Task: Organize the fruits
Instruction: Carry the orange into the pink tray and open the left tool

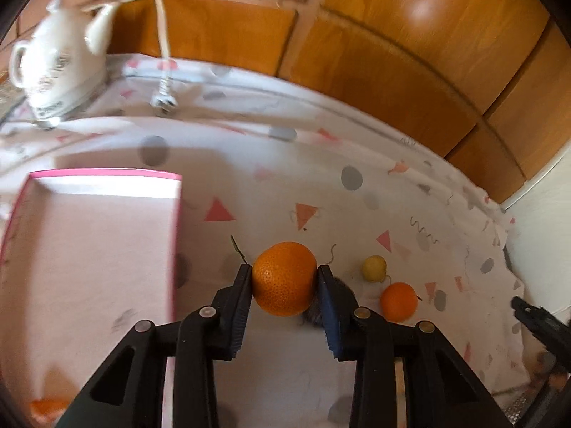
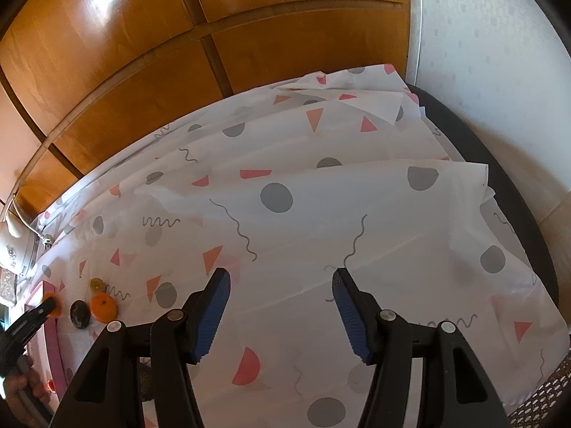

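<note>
My left gripper [image 1: 283,267] is shut on an orange [image 1: 283,281], one pad pressed to each side of it, just right of the pink-rimmed tray [image 1: 107,174]. A dark fruit [image 1: 312,317] lies partly hidden behind the right finger. Farther right on the cloth are a small yellow fruit [image 1: 374,268] and a second orange [image 1: 398,301]. In the right wrist view these lie at far left: the yellow fruit [image 2: 97,284], the dark fruit [image 2: 79,314], the loose orange [image 2: 103,306]. My right gripper [image 2: 281,273] hangs open over bare cloth, nothing between its fingers.
A white kettle [image 1: 60,60] with its cord and plug [image 1: 162,100] stands at the back left. Wooden cabinet doors [image 1: 392,53] back the table. The patterned tablecloth [image 2: 321,214] lies in folds, with the dark table edge [image 2: 499,164] at the right.
</note>
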Tool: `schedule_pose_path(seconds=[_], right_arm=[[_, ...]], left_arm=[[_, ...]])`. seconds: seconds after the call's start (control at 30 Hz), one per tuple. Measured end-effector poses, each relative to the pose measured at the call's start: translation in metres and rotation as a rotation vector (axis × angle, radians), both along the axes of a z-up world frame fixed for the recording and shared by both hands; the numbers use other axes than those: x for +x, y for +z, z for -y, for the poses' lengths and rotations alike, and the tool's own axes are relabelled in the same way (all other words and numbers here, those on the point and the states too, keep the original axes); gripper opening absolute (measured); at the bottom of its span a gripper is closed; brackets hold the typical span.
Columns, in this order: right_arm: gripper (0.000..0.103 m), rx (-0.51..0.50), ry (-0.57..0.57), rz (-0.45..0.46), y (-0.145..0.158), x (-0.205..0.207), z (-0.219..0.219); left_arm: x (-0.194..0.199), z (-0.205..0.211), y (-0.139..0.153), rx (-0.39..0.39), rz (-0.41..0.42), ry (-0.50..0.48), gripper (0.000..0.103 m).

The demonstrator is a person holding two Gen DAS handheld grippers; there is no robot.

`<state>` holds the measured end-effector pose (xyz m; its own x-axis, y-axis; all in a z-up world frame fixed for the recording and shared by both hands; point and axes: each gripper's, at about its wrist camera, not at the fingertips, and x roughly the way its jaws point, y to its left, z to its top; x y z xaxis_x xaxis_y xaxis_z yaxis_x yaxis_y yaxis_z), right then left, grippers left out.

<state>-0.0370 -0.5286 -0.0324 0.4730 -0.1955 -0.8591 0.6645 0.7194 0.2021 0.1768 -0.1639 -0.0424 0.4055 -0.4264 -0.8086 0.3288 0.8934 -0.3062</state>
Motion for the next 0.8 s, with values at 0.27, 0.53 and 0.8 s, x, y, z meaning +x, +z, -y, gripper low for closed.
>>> schedule_pose_path(seconds=[0.27,0.53,0.8], right_arm=[[0.060,0.023,0.094,-0.030,-0.008,0.010,-0.014],[0.060,0.002,0.105,-0.062,-0.011,0.013,-0.017],[0.060,-0.014,0.074,-0.085,-0.014,0.011,-0.012]], left_arm=[[-0.016,-0.097,0.023,-0.035,0.026,0.191,0.036],[-0.034,-0.207,0.011,-0.092,-0.014,0.455,0.036],[-0.053,-0.231,-0.009,-0.116,-0.052,0.449,0.036]])
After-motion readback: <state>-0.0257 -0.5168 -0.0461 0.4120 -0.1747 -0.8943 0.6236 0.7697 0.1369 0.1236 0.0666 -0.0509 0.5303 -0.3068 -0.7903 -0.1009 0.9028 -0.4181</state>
